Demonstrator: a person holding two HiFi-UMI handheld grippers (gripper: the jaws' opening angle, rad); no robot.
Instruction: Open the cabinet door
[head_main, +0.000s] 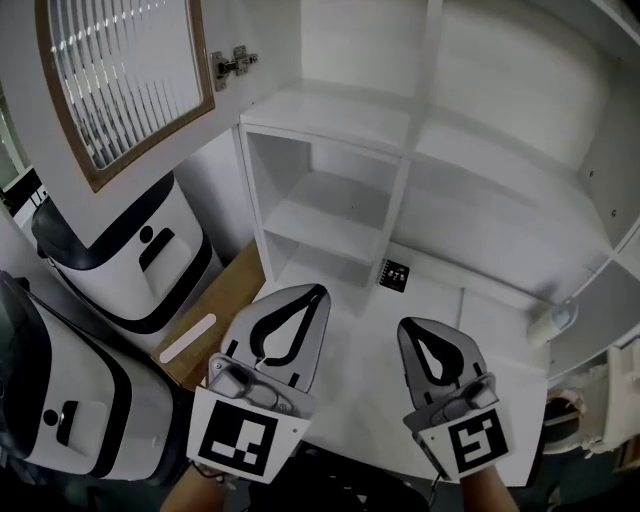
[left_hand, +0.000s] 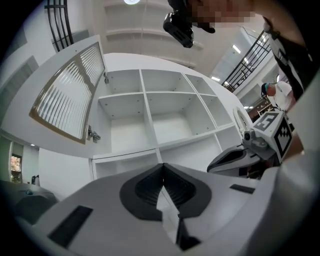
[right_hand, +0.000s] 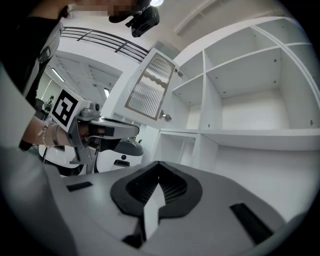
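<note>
A: Start at the tips. What are the fingers doing?

B: Both pairs are pressed together with nothing between them. On the left gripper (left_hand: 161, 166) the 2 jaws meet at the tip, and the right gripper (right_hand: 158, 165) shows the same. Neither holds anything.

A: And the cabinet door?

B: The cabinet door (head_main: 120, 85) hangs wide open at the upper left of the head view, a ribbed glass panel in a brown frame, turned out on its hinge (head_main: 232, 64). The grippers sit low in the frame, well apart from it, side by side in front of the bare shelves (head_main: 335, 225). I judge the task done, or nearly so.

A: So what could go wrong?

B: Mostly the door's lower edge. It overhangs the space up and left of the left gripper. A lift on that side could, I think, clip the bottom rail, and a knock could send the door back toward shut or jar the glass.

A: Anything else?

B: The white-and-black machine (head_main: 130, 260) at the left edge stands under the door, so a wide sweep leftward could bump it. And with fingers shut, neither gripper is ready to catch the door if it swings.
</note>
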